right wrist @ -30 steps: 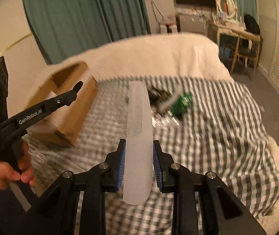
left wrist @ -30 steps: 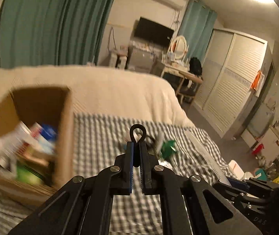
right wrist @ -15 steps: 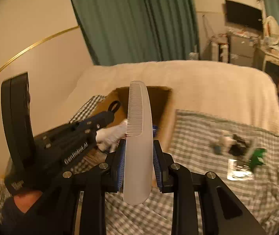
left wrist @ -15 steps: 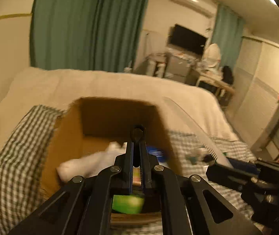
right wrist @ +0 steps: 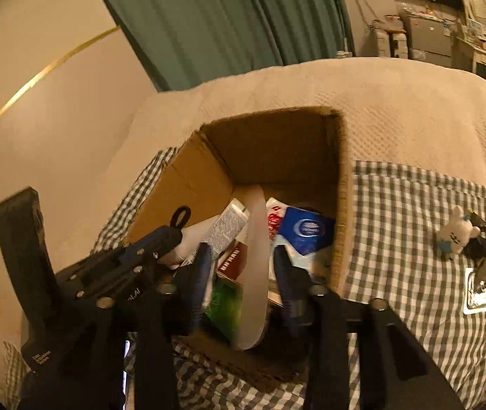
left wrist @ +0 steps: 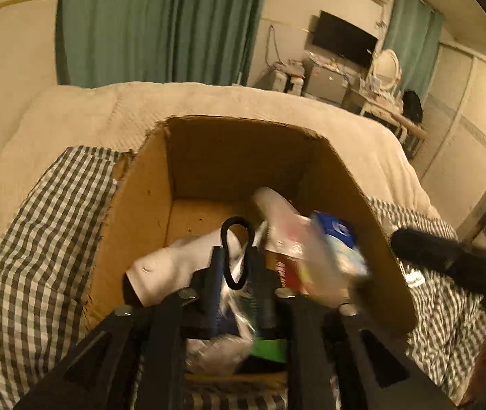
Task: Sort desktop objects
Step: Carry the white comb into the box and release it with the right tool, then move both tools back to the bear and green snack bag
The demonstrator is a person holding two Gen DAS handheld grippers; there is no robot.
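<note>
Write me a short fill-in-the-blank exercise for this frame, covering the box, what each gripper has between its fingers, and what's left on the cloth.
1. Both grippers point down into an open ____ box.
2. The long white thing between the opening jaws of the right gripper is a ____.
3. The black thing between the opening jaws of the left gripper is shaped like a ____.
4. The small white bunny toy lies outside the box on the ____ cloth.

Missing words: cardboard; comb; loop; checked

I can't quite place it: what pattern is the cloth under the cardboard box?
A grey-and-white check cloth, clearest in the right wrist view.
</note>
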